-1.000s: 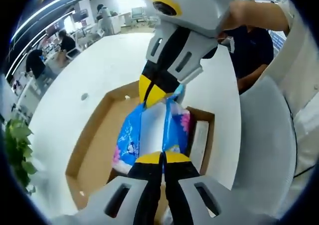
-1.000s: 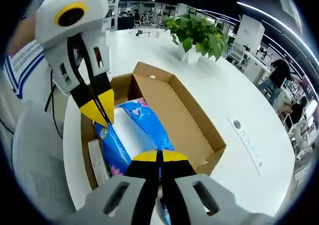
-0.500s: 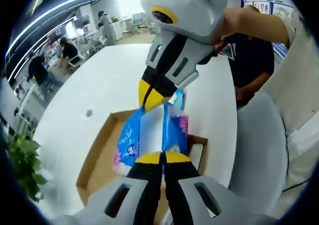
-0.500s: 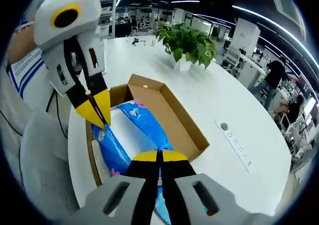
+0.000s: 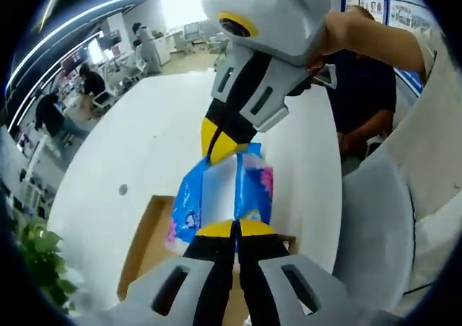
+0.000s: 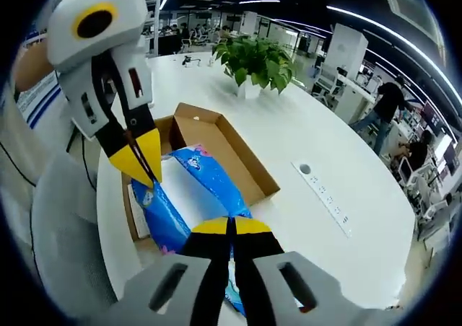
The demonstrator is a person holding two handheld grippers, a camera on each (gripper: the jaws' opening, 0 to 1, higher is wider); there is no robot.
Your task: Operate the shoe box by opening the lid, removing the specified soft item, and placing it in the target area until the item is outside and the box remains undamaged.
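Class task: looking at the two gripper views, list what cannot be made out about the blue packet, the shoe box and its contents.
- Blue packet: its near end is hidden behind the right gripper in the right gripper view.
- Shoe box: cut off by the left gripper in the left gripper view.
- Flat white item in the box: too little shows in the right gripper view to identify.

Left gripper (image 5: 236, 228), jaws closed on the near end of a blue pack (image 5: 220, 192), and right gripper (image 5: 220, 147) pinching its far end, hold it above the open box (image 5: 144, 247) on a white table (image 5: 137, 146).
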